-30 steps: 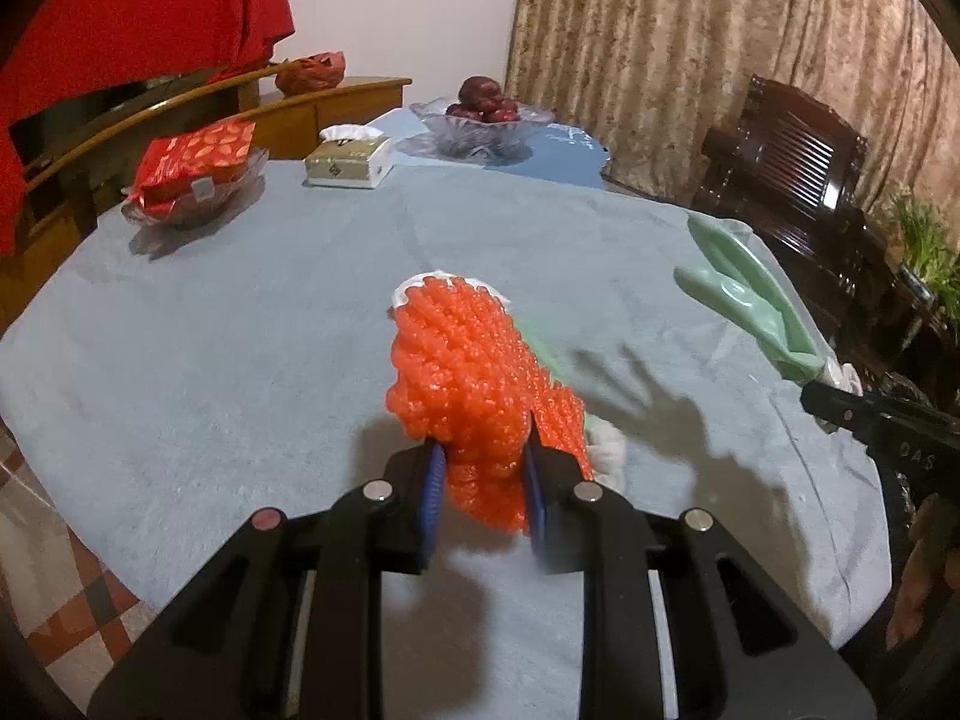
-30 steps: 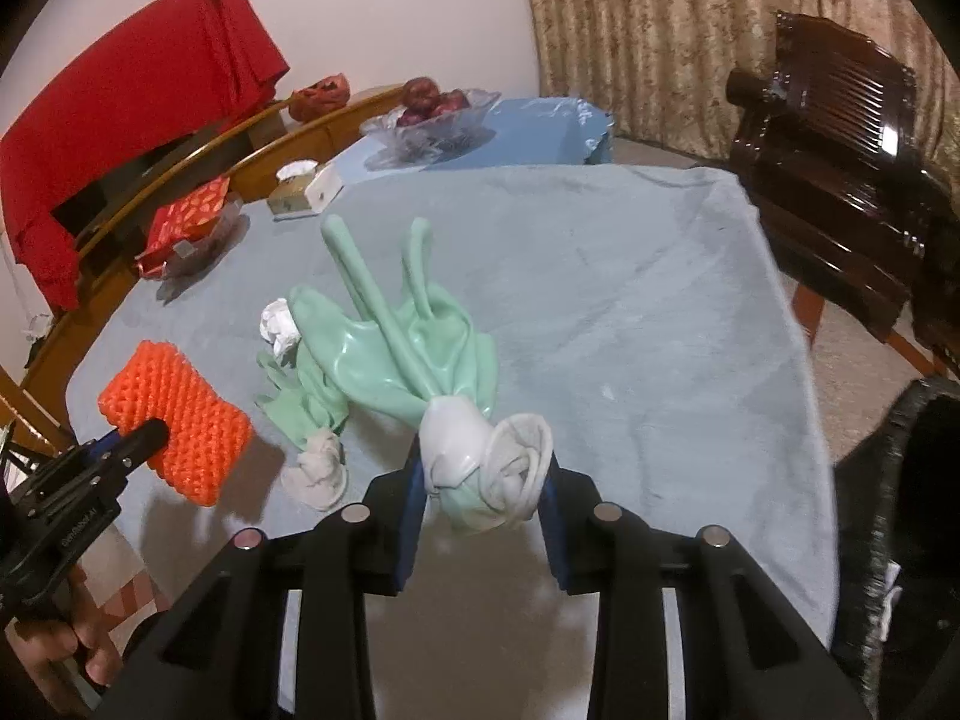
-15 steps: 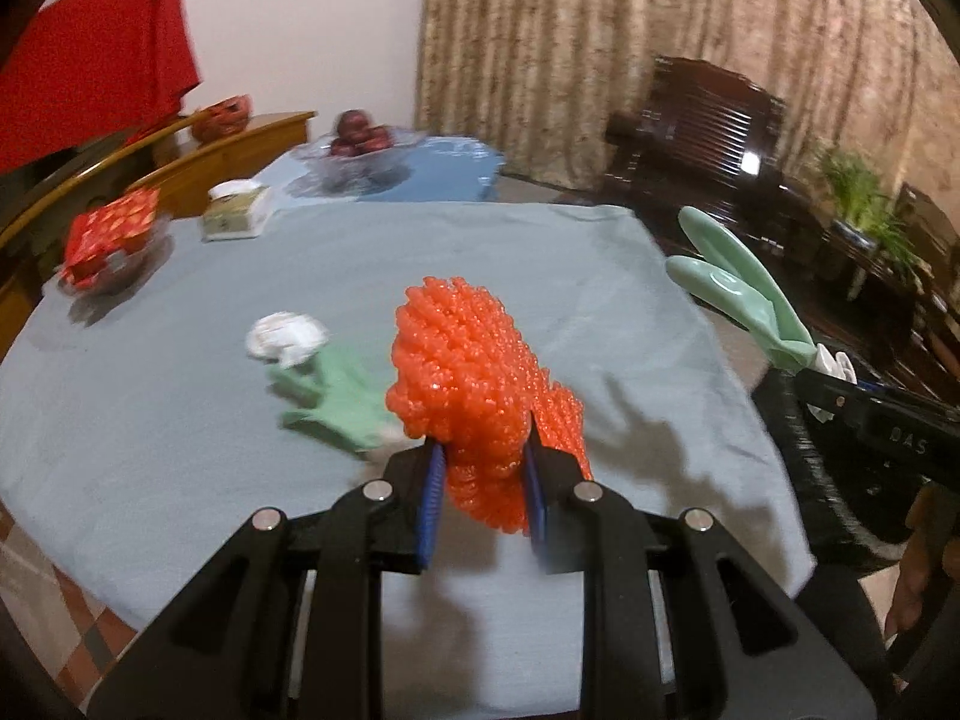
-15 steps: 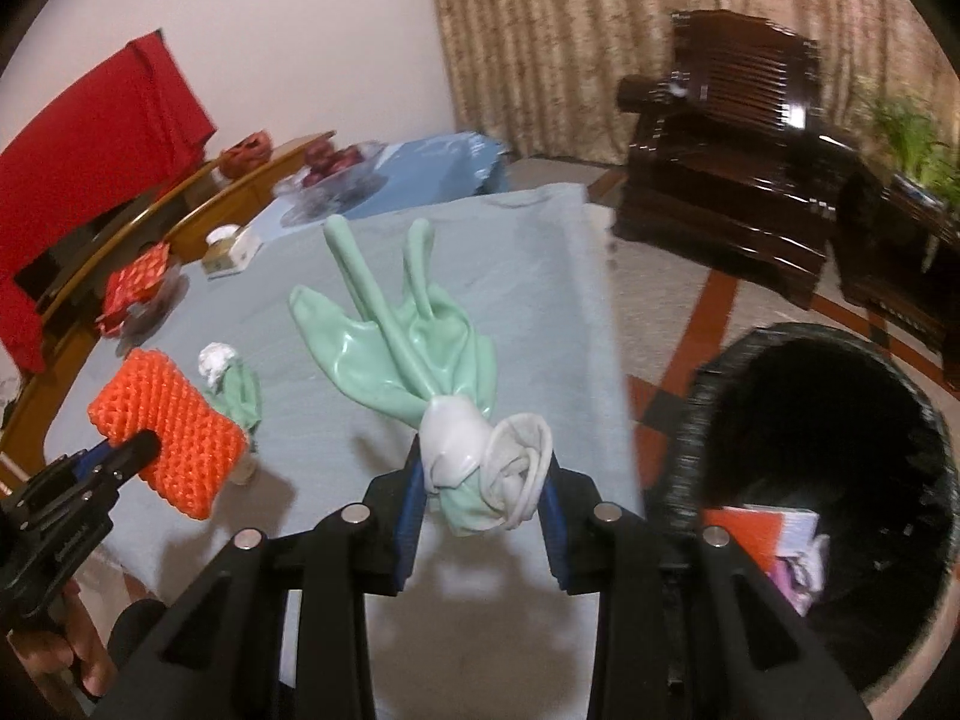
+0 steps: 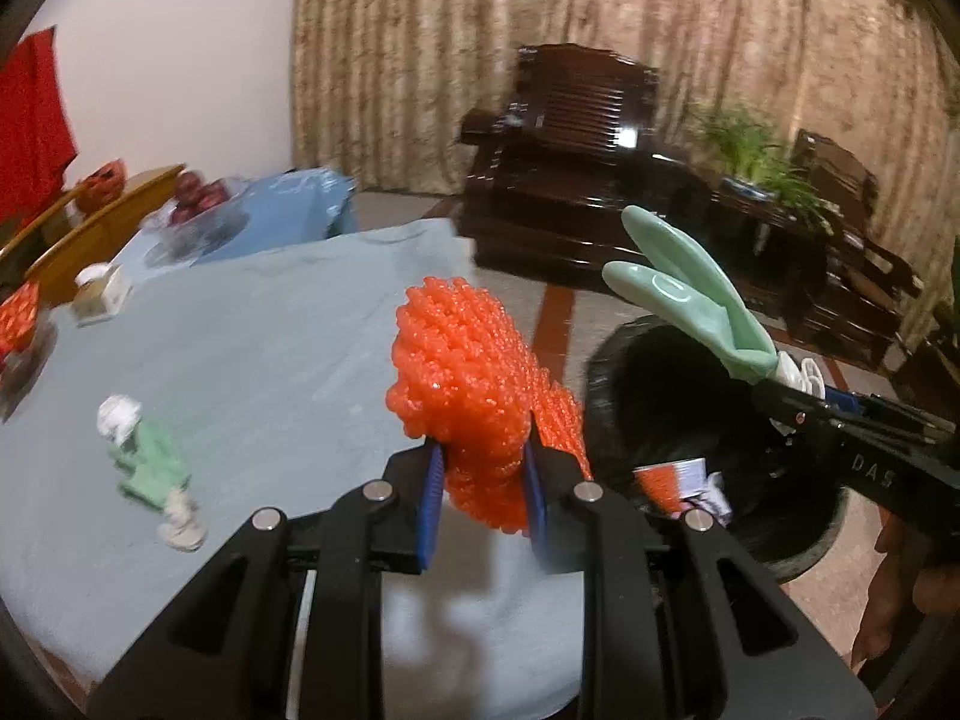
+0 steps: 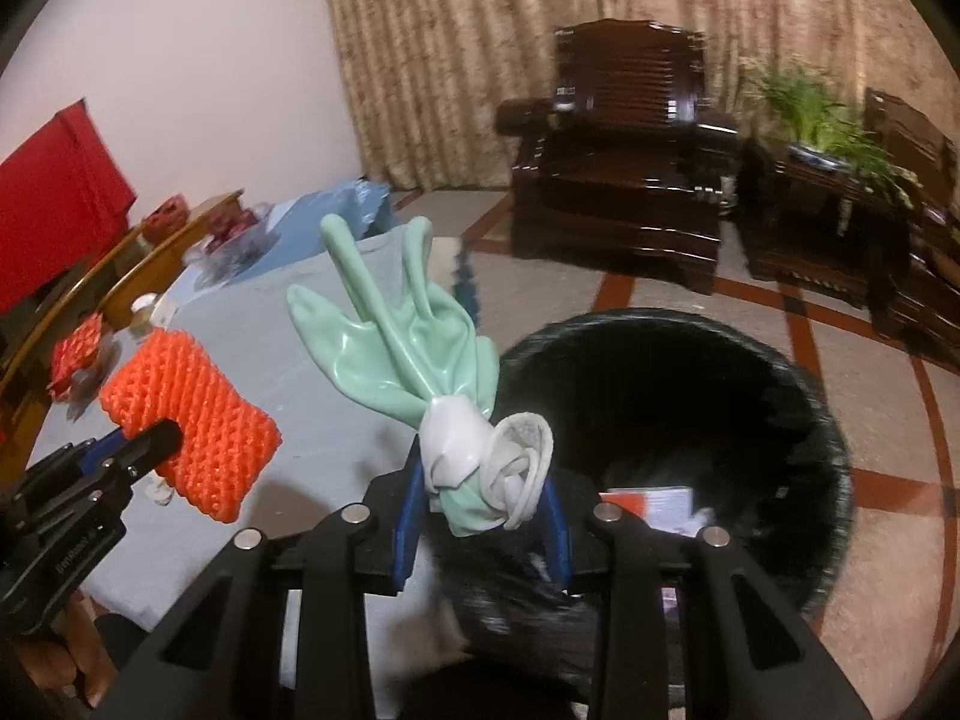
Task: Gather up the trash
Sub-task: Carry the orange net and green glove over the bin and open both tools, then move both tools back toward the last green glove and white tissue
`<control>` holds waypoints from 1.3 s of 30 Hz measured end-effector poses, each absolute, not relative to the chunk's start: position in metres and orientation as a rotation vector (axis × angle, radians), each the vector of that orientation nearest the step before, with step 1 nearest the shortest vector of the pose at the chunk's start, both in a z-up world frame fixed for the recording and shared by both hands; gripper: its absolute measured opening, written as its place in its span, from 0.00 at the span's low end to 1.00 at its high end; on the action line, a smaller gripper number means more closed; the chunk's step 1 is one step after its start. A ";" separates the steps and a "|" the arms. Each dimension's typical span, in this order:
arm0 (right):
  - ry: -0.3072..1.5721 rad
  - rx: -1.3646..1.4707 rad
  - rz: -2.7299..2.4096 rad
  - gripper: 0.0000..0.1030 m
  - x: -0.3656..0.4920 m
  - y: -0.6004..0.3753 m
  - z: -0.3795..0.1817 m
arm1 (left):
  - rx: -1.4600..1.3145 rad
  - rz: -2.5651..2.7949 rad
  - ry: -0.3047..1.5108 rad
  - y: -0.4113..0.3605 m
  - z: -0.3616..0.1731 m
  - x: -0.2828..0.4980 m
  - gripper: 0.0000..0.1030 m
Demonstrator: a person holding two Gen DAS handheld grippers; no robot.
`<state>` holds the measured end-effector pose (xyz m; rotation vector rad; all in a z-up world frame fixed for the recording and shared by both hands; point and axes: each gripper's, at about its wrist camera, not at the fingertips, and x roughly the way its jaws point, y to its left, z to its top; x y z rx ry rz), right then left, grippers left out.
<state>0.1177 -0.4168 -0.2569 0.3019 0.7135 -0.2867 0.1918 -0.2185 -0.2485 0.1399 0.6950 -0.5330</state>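
My left gripper point(image 5: 483, 480) is shut on an orange foam net point(image 5: 462, 360), held above the table's right edge beside the black trash bin point(image 5: 660, 372). My right gripper point(image 6: 480, 510) is shut on the white cuff of a mint-green rubber glove point(image 6: 408, 354), at the near rim of the bin point(image 6: 690, 330). The right gripper with the glove point(image 5: 690, 294) also shows at the right of the left wrist view. The orange net point(image 6: 192, 414) and left gripper point(image 6: 129, 450) show at the left of the right wrist view. A second green glove point(image 5: 153, 468) lies on the blue tablecloth point(image 5: 270, 348).
The bin holds a red-and-white packet point(image 6: 648, 504) and papers. A dark wooden armchair point(image 6: 624, 168) and a potted plant point(image 6: 822, 120) stand behind the bin. At the table's far side are a tissue box point(image 5: 99, 294), a fruit bowl point(image 5: 198, 204) and a red packet point(image 6: 75, 354).
Both grippers have swung to the right, off the table's middle and over to the bin, each still holding its item. The bin has come into full view; the second glove stays on the cloth.
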 end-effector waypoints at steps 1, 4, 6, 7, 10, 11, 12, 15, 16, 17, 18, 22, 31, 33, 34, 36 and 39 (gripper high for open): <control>0.713 0.308 -0.300 0.32 0.114 -0.423 -0.258 | 0.144 -0.549 0.695 -0.230 -0.249 0.190 0.22; 0.717 0.335 -0.349 0.32 0.101 -0.446 -0.263 | 0.158 -0.587 0.701 -0.255 -0.252 0.185 0.22; 0.717 0.351 -0.383 0.32 0.091 -0.460 -0.266 | 0.175 -0.619 0.704 -0.276 -0.255 0.181 0.22; 0.717 0.361 -0.401 0.32 0.085 -0.469 -0.268 | 0.180 -0.630 0.704 -0.284 -0.256 0.179 0.22; 0.714 0.382 -0.445 0.33 0.072 -0.488 -0.272 | 0.198 -0.668 0.703 -0.309 -0.259 0.174 0.22; 0.714 0.389 -0.460 0.33 0.068 -0.494 -0.273 | 0.206 -0.684 0.706 -0.320 -0.261 0.173 0.22; 0.718 0.390 -0.473 0.33 0.065 -0.500 -0.274 | 0.209 -0.697 0.708 -0.326 -0.263 0.172 0.23; 0.740 0.404 -0.505 0.38 0.063 -0.510 -0.276 | 0.228 -0.730 0.718 -0.344 -0.272 0.171 0.36; 0.735 0.404 -0.515 0.45 0.060 -0.512 -0.275 | 0.230 -0.739 0.714 -0.348 -0.275 0.169 0.43; 0.729 0.403 -0.525 0.48 0.058 -0.512 -0.274 | 0.236 -0.737 0.712 -0.349 -0.277 0.169 0.54; 0.722 0.403 -0.529 0.50 0.056 -0.513 -0.272 | 0.245 -0.727 0.706 -0.349 -0.279 0.169 0.56; 0.712 0.404 -0.521 0.50 0.059 -0.509 -0.268 | 0.226 -0.707 0.745 -0.341 -0.289 0.175 0.56; 0.708 0.370 -0.438 0.50 0.078 -0.478 -0.260 | 0.205 -0.580 0.723 -0.280 -0.278 0.193 0.66; 0.714 0.363 -0.407 0.50 0.086 -0.464 -0.261 | 0.188 -0.541 0.716 -0.258 -0.274 0.198 0.68; 0.717 0.360 -0.392 0.50 0.090 -0.459 -0.262 | 0.182 -0.508 0.715 -0.242 -0.274 0.201 0.68; 0.728 0.343 -0.348 0.50 0.100 -0.442 -0.263 | 0.168 -0.454 0.721 -0.214 -0.273 0.208 0.70; 0.744 0.303 -0.274 0.50 0.117 -0.410 -0.264 | 0.141 -0.360 0.728 -0.165 -0.272 0.216 0.71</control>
